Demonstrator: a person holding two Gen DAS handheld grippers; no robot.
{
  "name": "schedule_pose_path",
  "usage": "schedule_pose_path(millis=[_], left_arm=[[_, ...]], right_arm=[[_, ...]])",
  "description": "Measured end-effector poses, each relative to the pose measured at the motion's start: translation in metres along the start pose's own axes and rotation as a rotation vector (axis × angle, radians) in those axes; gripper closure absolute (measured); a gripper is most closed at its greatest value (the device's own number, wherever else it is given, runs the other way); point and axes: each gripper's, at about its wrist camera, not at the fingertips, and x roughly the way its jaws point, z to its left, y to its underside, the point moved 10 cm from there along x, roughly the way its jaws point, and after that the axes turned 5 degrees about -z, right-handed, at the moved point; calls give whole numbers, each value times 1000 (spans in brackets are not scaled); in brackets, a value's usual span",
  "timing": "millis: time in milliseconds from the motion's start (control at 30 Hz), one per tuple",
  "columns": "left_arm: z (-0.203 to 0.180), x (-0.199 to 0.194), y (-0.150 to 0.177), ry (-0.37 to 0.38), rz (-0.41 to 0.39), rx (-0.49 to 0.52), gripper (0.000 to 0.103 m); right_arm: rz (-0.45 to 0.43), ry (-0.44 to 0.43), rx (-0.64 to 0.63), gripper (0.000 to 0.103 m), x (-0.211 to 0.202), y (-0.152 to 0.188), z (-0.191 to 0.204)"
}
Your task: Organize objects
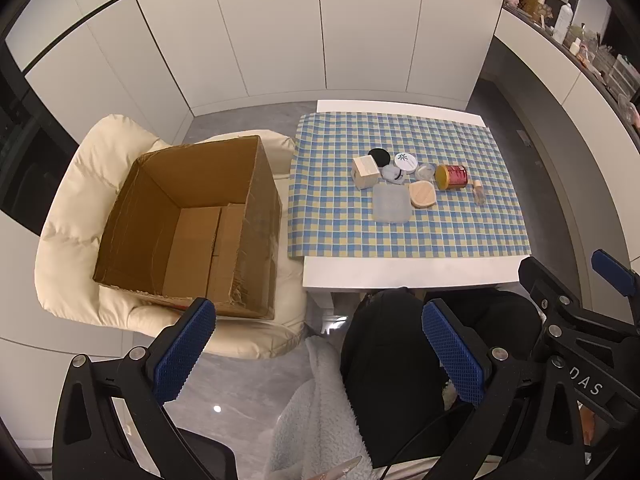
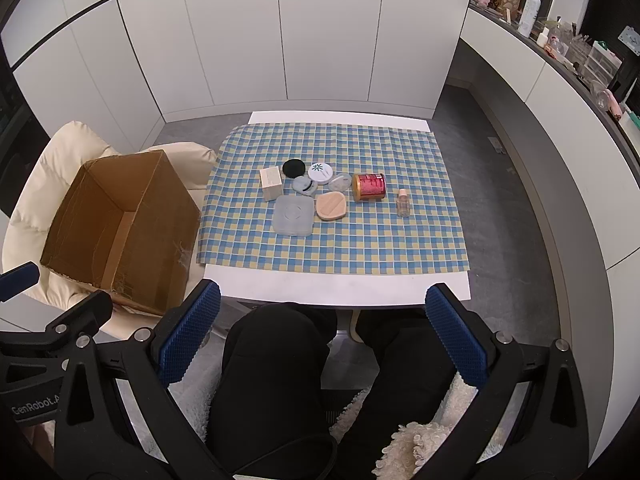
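Observation:
Several small objects lie grouped on a checked cloth (image 2: 360, 248): a cream box (image 2: 271, 183), a black round lid (image 2: 294, 167), a white round tin (image 2: 320, 172), a red can (image 2: 370, 187) on its side, a small glass bottle (image 2: 403, 203), a clear square lid (image 2: 293, 215) and a wooden lid (image 2: 330, 207). An open, empty cardboard box (image 1: 192, 224) sits on a cream chair (image 1: 72, 232) left of the table. My left gripper (image 1: 316, 356) and right gripper (image 2: 320, 336) are open and empty, held above the person's lap, short of the table.
The white table (image 2: 336, 286) stands before white cabinets. The person's black-clad legs (image 2: 280, 380) are under both grippers. A cluttered counter (image 2: 580, 52) runs along the right. Grey floor surrounds the table.

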Motion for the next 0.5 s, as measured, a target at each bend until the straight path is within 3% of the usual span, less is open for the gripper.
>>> schedule_pose_path(millis=[500], left_arm=[[0, -1, -1, 0, 2, 5, 0]], right_arm=[[-5, 7, 4, 0, 0, 2, -3]])
